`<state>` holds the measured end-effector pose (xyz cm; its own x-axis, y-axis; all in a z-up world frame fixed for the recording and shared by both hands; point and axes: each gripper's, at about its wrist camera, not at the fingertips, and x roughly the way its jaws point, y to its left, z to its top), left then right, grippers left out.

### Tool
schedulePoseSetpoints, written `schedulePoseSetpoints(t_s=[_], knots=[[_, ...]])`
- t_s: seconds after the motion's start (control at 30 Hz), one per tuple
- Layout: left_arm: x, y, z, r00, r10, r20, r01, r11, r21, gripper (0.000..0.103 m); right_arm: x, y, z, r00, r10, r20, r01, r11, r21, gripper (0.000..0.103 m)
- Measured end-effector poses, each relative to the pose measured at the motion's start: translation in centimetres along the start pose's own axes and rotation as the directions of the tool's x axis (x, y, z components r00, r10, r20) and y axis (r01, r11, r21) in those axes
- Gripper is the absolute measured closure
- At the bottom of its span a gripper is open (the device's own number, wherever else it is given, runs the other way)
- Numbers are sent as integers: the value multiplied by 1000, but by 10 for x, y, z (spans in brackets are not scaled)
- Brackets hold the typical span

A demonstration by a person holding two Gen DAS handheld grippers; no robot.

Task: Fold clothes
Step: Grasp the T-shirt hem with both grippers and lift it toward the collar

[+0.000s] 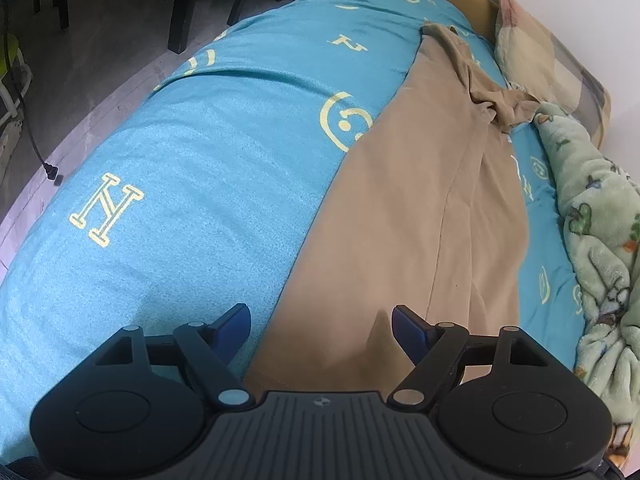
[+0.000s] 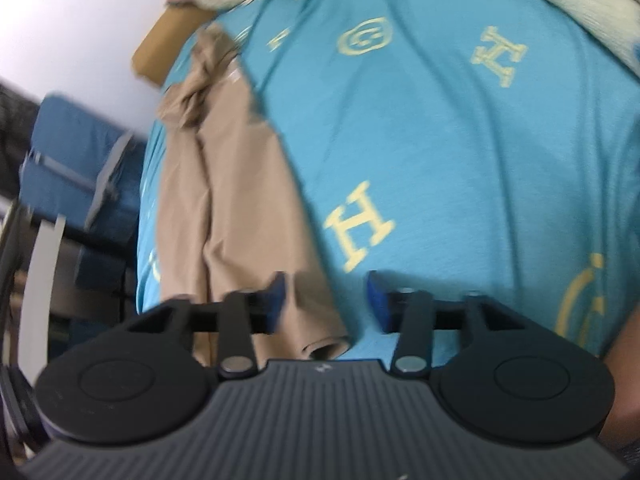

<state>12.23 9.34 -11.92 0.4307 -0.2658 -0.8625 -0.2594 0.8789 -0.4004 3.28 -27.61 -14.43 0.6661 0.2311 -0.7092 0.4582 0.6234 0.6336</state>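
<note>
Nearest my left camera, the left gripper hangs with its blue-padded fingers spread wide, nothing pinched between them; the near edge of the tan garment lies below the gap. The garment stretches lengthwise away from me across the turquoise bedsheet, which is printed with yellow letters and ring marks, and it ends in a bunched, wrinkled knot at the far end. A pale green patterned blanket is heaped just beside it on the right, and a pillow sits beyond. A black cable trails over the grey floor at left.

In my right camera, blurred, the right gripper stands partly apart, pads pressing on nothing; a rolled hem of the same tan garment lies under its left finger, the sheet under the other.
</note>
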Motion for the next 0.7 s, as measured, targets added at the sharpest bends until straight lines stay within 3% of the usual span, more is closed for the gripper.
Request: schedulePoseSetpoints(t_s=[0.07,0.23,0.33,0.4,0.43,0.47,0.5,0.6,0.7], knots=[[1,0,-1,1000,1,-6,-1,1000,-1,25,1,-4,1,1000,11,0,-11,1000,27,43],[3,0,-6,999,-14,-40,14,1000,3,28,10,4,-1,999,39,-35,-40,999,-36,43],[5,-3,-9,997,-13,-72,14,1000,15,36,15,8,-4,994,69,-86,-76,994,-77,46],[6,-9,-12,996,7,-92,-3,999,49,57,18,12,-8,991,60,-119,-74,991,-114,57],[6,-11,-13,995,24,-95,-18,998,64,63,19,15,-9,991,42,-128,-60,988,-139,74],[6,-11,-14,995,21,-101,-16,998,59,78,19,18,-10,991,13,-131,-35,985,-169,91],[6,-11,-14,994,14,-106,-9,999,50,93,19,19,-10,992,-6,-126,-18,982,-188,92],[0,-3,-14,995,-43,-93,42,999,-15,98,10,24,-11,995,13,-98,-33,976,-214,94],[-21,11,-16,984,-177,-39,170,976,-132,99,-10,22,-8,994,95,-61,-104,978,-179,95]])
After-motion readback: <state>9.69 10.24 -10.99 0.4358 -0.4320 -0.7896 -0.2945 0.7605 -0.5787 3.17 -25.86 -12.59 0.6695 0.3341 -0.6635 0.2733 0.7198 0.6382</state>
